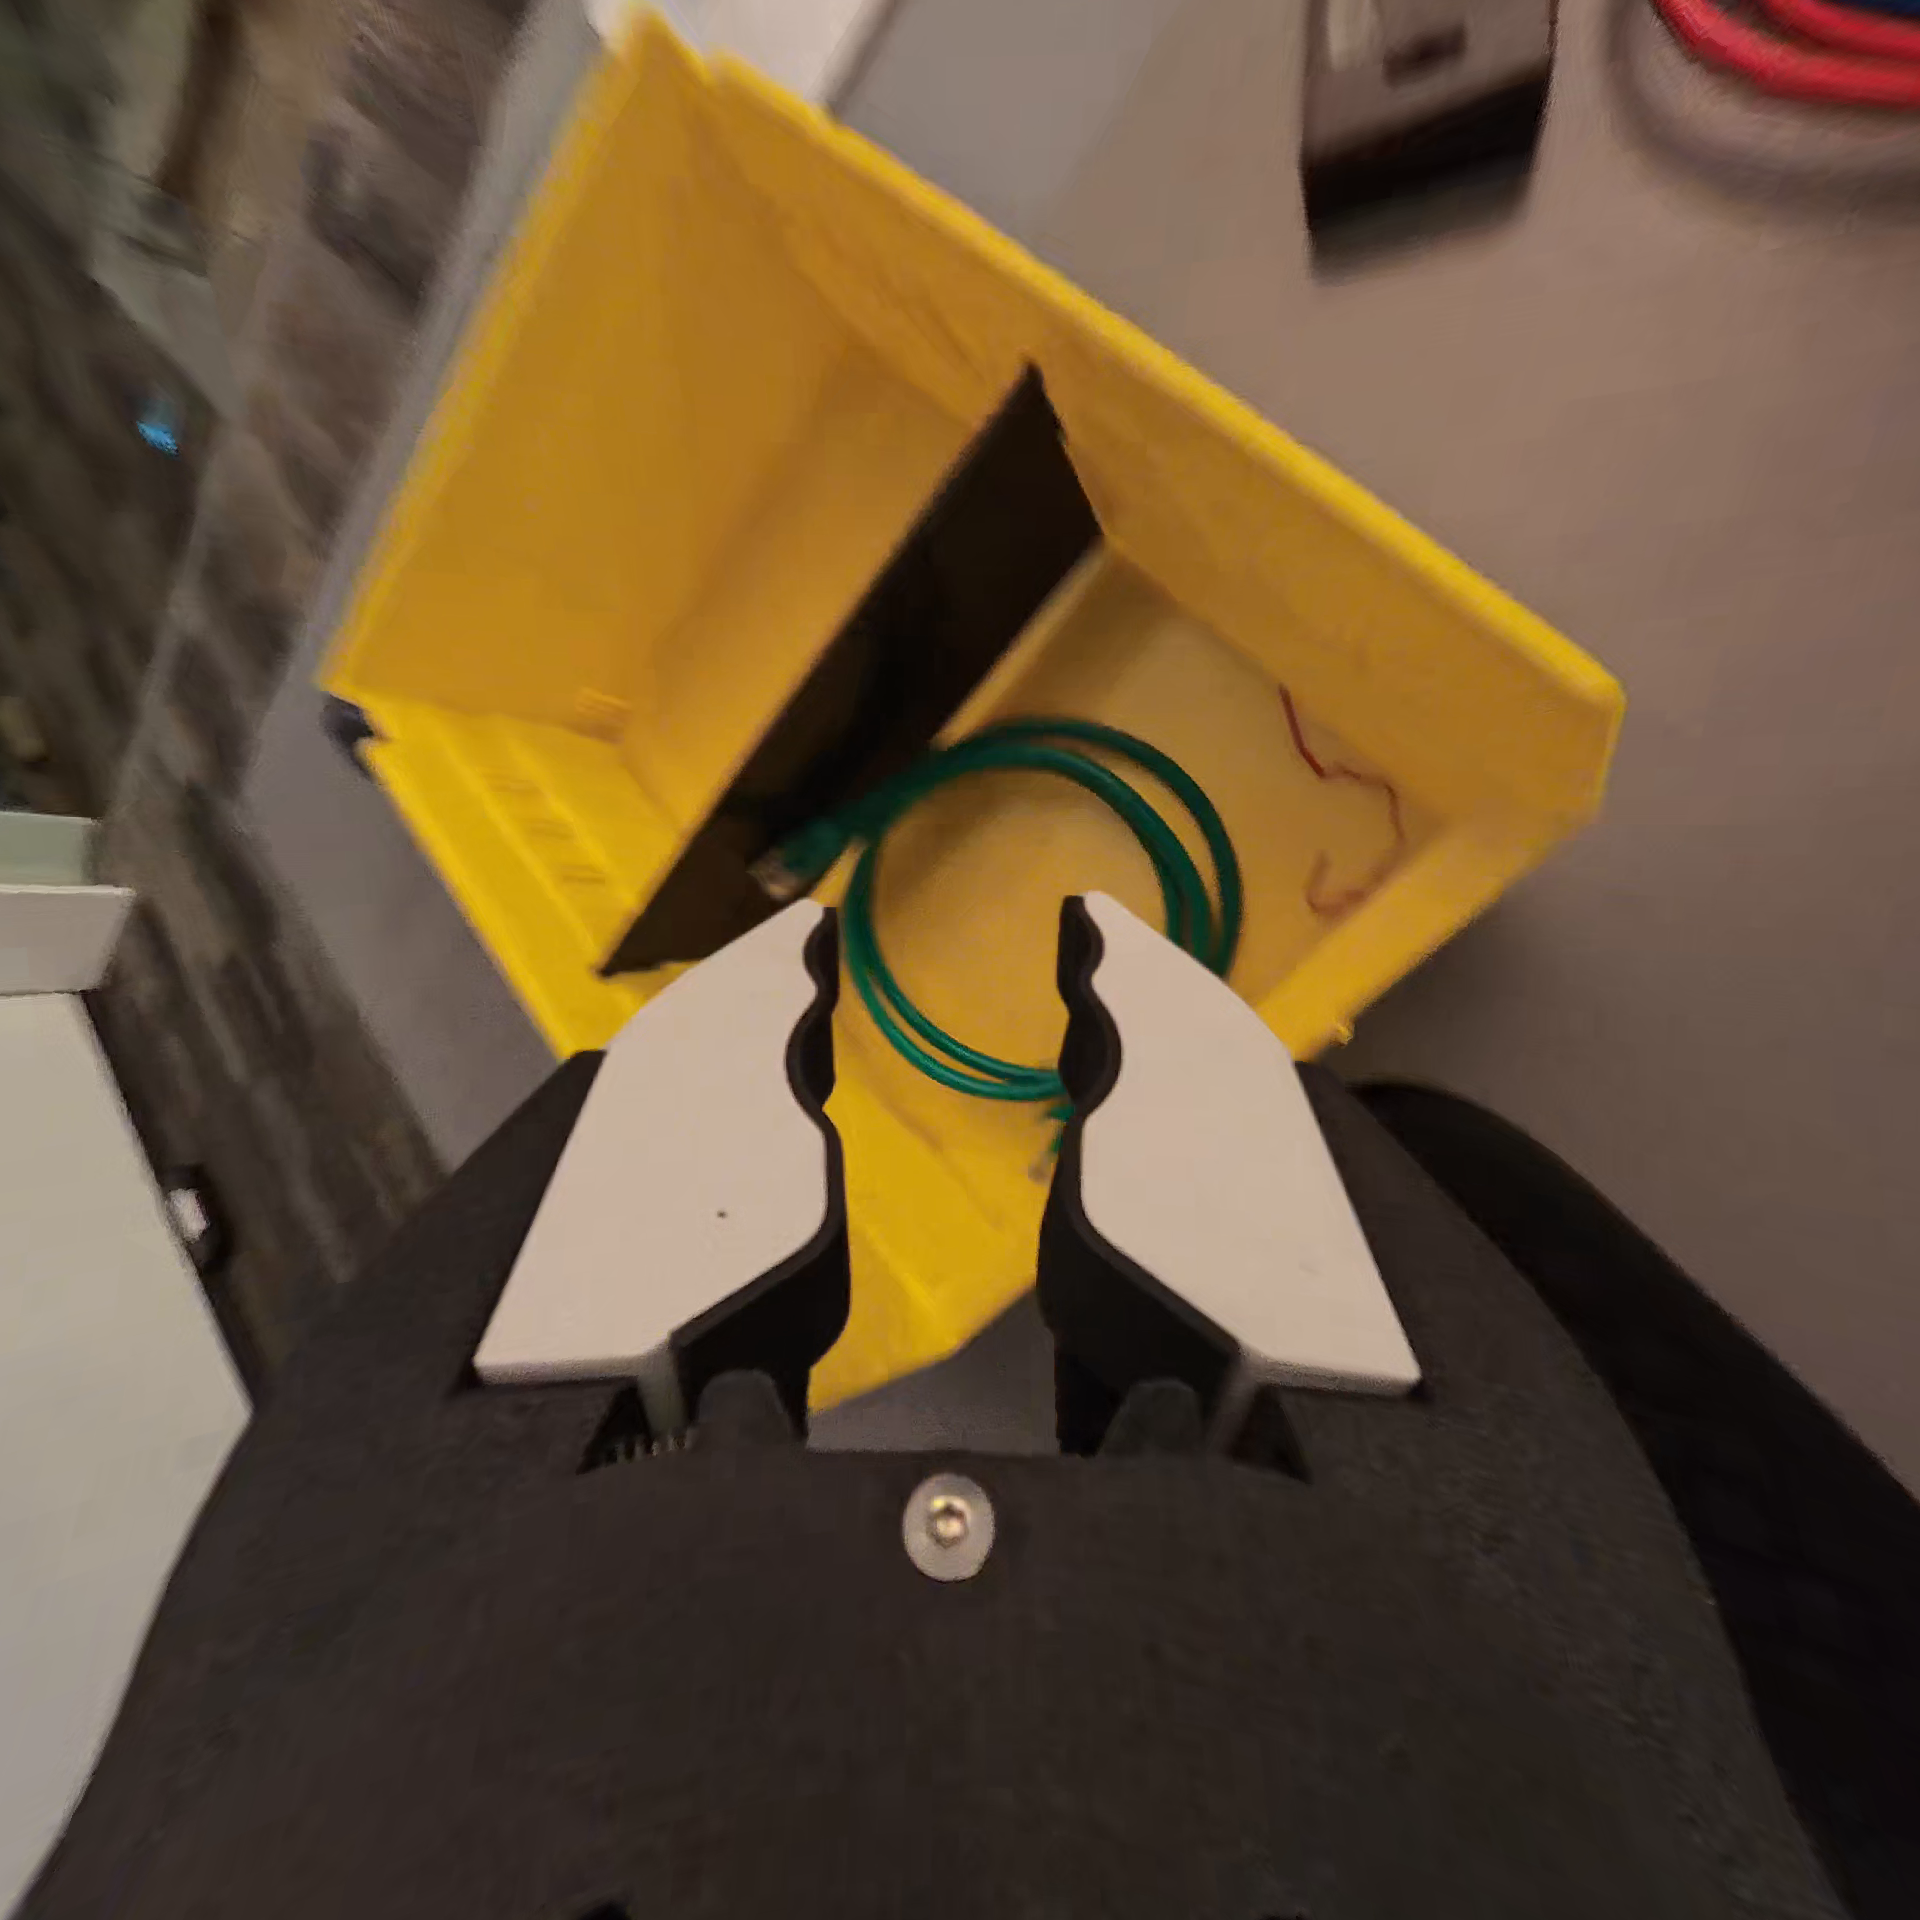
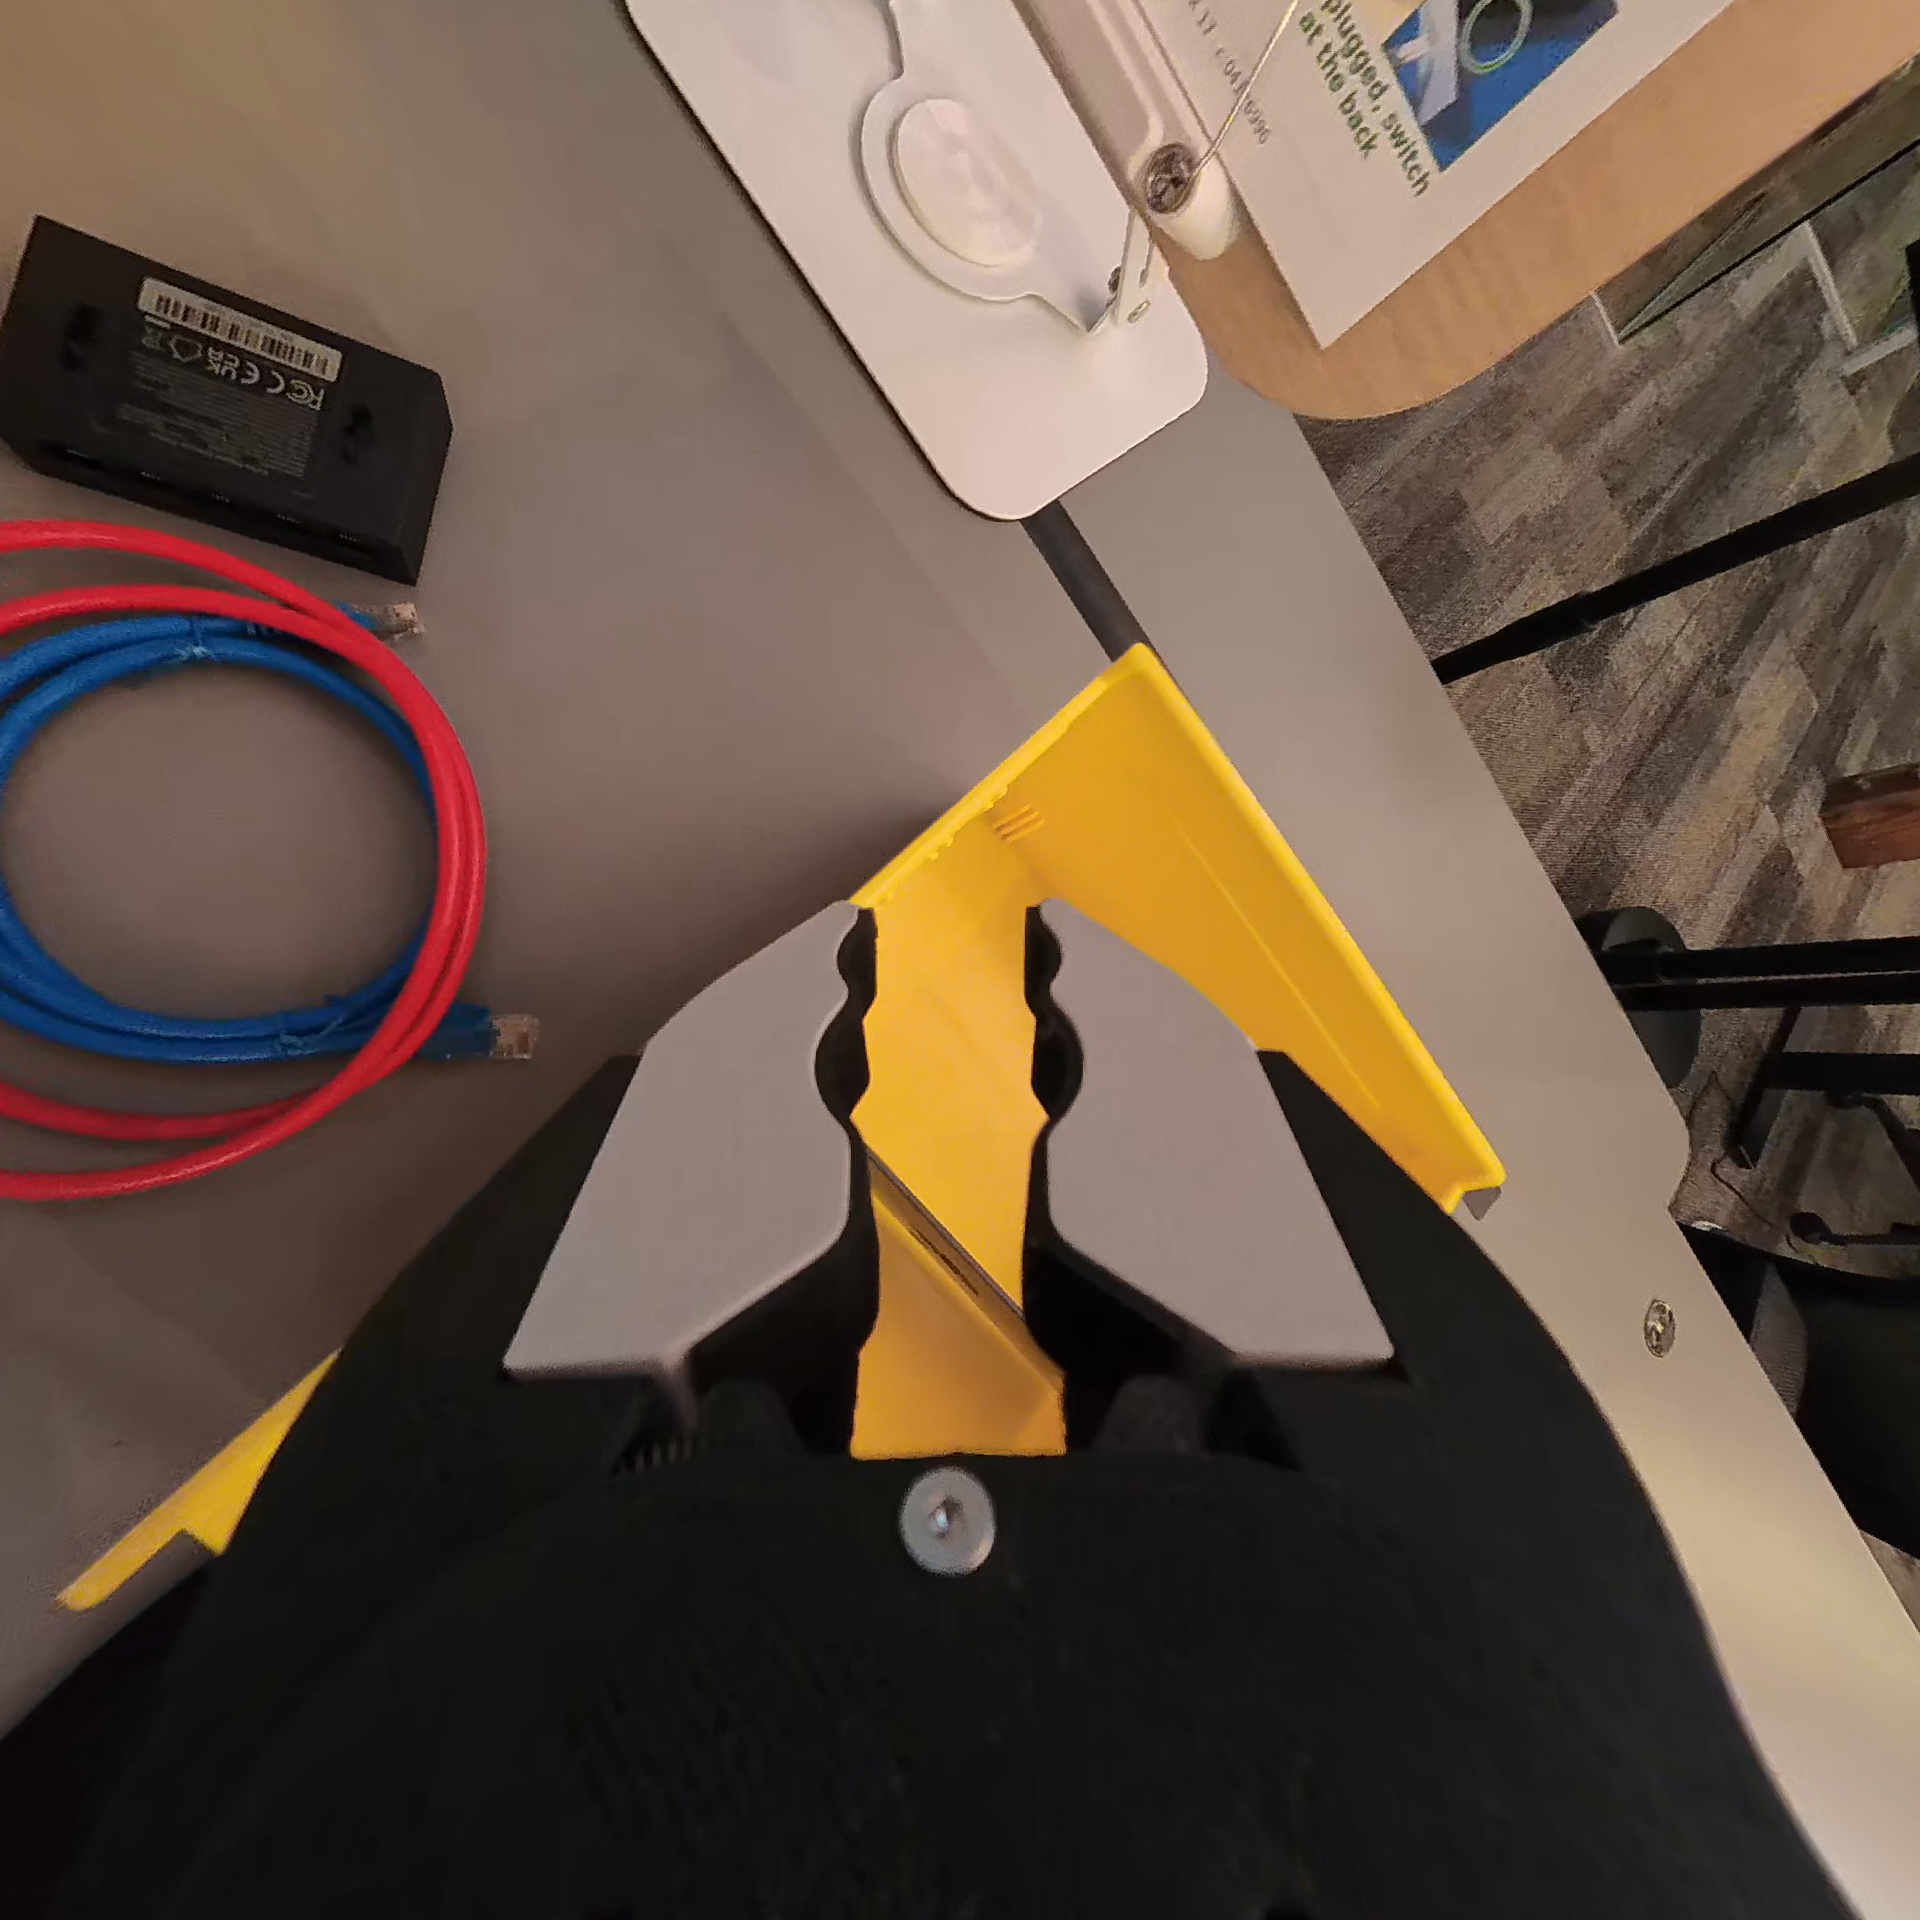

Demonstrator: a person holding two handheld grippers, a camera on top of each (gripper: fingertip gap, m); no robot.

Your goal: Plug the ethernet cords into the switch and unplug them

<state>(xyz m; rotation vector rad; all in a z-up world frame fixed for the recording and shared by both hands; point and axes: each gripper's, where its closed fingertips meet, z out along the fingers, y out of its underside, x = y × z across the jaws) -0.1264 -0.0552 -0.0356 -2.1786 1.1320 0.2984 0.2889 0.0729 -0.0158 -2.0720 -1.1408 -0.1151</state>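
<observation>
Left gripper is hovering, jaws parted and empty, over the green ethernet cord coiled in the yellow bin.
The coil is lying directly ahead beneath its tips; the right gripper, also gaping empty, is pointing elsewhere.

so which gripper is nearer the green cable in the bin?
Left. The left gripper hangs open right over the green cable coiled in the yellow bin. The right gripper is open over the bin's wall; the cable doesn't show in its view.
</observation>
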